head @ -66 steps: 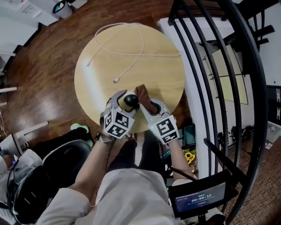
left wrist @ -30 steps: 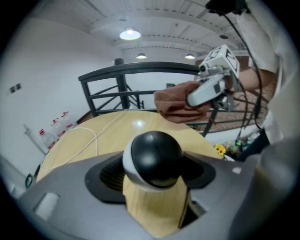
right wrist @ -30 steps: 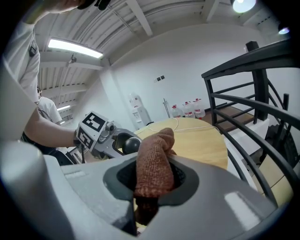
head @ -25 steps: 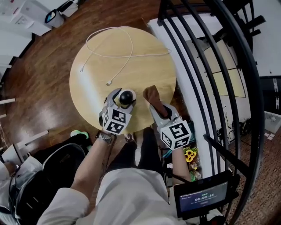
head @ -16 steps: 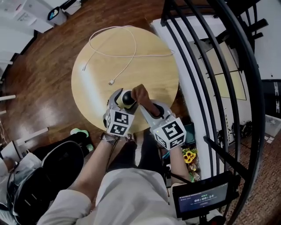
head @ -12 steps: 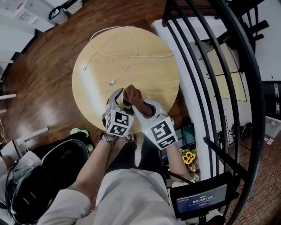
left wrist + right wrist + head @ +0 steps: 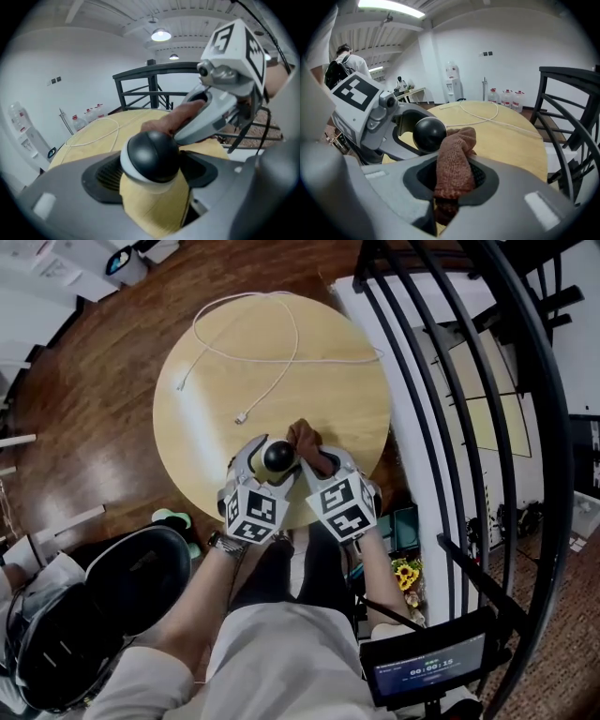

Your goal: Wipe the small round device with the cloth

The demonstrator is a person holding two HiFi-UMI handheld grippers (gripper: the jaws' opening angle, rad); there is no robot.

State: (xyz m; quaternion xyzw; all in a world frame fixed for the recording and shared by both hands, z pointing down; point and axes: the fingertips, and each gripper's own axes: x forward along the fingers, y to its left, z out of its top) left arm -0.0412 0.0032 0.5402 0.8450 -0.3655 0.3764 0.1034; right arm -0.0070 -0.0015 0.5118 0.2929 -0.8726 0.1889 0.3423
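Between the left gripper's [image 7: 266, 457] wide jaws, just eased wider yet clasping it, the small round device [image 7: 279, 456] sits near the table's [image 7: 216, 409] front edge. The right gripper [image 7: 317, 461] pinches the cloth [image 7: 302, 434] beside it; best press gently, circling the dome.

Right gripper [image 7: 451, 190] jaws clamped on brown knit cloth [image 7: 454, 159], which stands upright out of them. Cloth top touches black round device [image 7: 429, 133]. Device sits between the jaws of the left gripper [image 7: 410, 136], which have just been opening a bit; its marker cube is at upper left. Round wooden table [image 7: 511, 140] beyond, white cable [image 7: 487, 115] lying on it. Black railing [image 7: 569, 140] at right. Water dispenser [image 7: 452, 84] and bottles [image 7: 506, 99] by the far wall. Person with backpack [image 7: 344, 63] at far left.
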